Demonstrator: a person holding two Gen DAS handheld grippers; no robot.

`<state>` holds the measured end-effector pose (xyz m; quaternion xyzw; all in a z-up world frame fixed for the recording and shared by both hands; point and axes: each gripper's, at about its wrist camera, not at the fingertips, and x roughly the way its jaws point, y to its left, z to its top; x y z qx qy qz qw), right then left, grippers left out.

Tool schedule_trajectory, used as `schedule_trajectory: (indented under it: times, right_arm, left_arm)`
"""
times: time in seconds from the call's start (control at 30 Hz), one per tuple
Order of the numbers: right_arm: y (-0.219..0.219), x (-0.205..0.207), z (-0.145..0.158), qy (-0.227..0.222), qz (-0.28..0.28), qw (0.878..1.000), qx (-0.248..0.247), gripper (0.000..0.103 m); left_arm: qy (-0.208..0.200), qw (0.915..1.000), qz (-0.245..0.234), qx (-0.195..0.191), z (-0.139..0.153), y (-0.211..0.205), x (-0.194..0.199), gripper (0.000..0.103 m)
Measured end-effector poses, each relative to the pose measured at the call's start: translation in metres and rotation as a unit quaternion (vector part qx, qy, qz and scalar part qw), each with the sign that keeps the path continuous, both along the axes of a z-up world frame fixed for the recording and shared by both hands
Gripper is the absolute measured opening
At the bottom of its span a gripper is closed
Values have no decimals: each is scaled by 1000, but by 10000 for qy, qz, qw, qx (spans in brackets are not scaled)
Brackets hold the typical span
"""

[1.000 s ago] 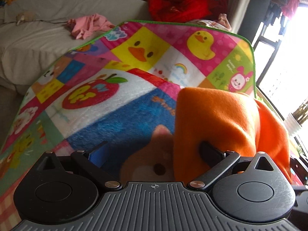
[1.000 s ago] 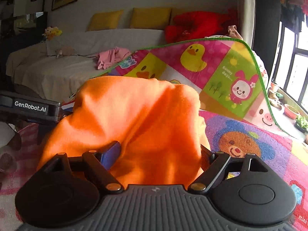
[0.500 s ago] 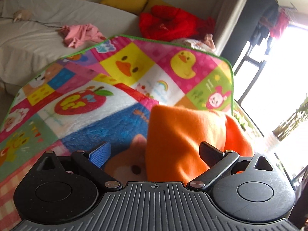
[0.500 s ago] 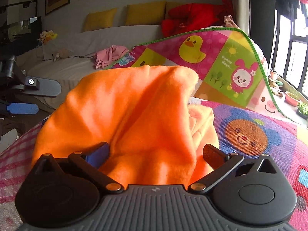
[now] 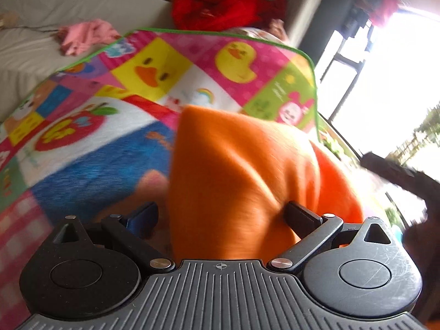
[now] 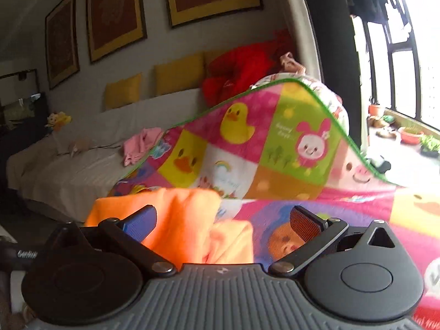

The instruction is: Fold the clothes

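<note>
Orange cloth point(image 5: 242, 181) lying bunched on mat point(image 5: 90, 148), between both tools. Left gripper point(image 5: 222, 217) gaping wide, cloth bulging between fingers — not pinched (likely just let go). Right gripper point(image 6: 222, 220) also spread wide, holding nothing, cloth point(image 6: 176, 220) beside blue pad — fold apparently being set down.

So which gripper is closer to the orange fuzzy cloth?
Left. The left gripper has the orange fleece cloth filling the gap between its open fingers. The right gripper is open too, with the cloth only by its left finger.
</note>
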<state>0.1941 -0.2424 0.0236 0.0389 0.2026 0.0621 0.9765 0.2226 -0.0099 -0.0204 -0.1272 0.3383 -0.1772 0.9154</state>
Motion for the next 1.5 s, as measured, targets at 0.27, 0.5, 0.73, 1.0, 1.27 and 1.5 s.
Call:
schedule_trajectory:
  times: [0.27,0.5,0.73,1.0,1.27,1.5]
  right_arm:
    - [24,50,-58,868,-8,9799,-1797,103]
    - [25,36,-66,742,-30,9744,-2123,103]
    - [0,21,-24,431,256,9954,-815,103]
    - [-15,57,-12,583,626,9894,1177,63]
    - [-8,91,-46,1150,1330,9637,2009,59]
    - [9,34,16,588,2377,9532,1771,54]
  left_arm:
    - [-77,9999,-48,125,9,2,-10,101]
    - [-187,9994,288,-107,20,21,-4,101]
    - [31,9995,315,-42,0,27,9,102]
    - [104,9995,291,-78,-4,32,11,102]
    - [175,9993,326,-92,-6,45,12,102]
    - [-338,9993,-135,127,25,12,1,71]
